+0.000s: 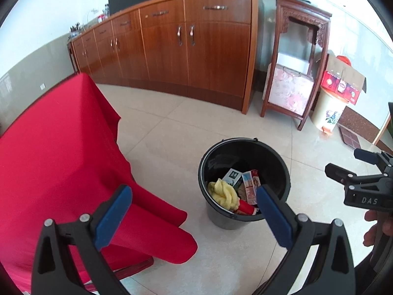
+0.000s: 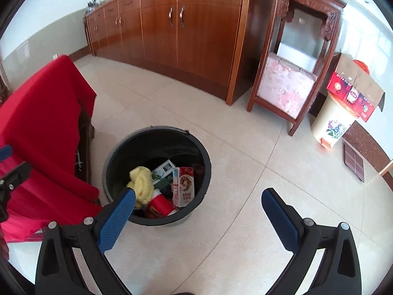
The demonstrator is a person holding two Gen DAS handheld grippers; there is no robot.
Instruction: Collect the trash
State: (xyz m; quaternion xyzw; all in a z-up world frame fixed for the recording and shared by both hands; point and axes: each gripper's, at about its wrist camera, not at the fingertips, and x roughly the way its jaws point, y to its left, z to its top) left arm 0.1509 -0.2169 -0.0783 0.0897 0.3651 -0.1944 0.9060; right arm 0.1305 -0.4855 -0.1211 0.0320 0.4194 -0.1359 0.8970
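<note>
A black bucket (image 1: 213, 152) (image 2: 118, 147) stands on the tiled floor. Inside it lie a yellow cloth (image 1: 222, 194) (image 2: 141, 182), a red-and-white carton (image 1: 250, 184) (image 2: 184, 186), a green-and-white box (image 1: 232, 176) (image 2: 163, 172) and a red cup (image 2: 158, 206). My left gripper (image 1: 194, 191) is open above and in front of the bucket with nothing between its blue pads (image 1: 113, 218). Just as open and bare, my right gripper (image 2: 197, 195) hangs above the bucket's near right side. It also shows at the right edge of the left wrist view, as right gripper (image 1: 343, 162).
A table under a red cloth (image 1: 54, 147) (image 2: 41, 113) stands left of the bucket. A long wooden sideboard (image 1: 172, 46) (image 2: 172, 29) runs along the back. Right of it are a carved stand (image 1: 297, 56), a cream pedal bin (image 1: 328, 113) and a cardboard box (image 1: 343, 81). A hand (image 1: 375, 223) shows at right.
</note>
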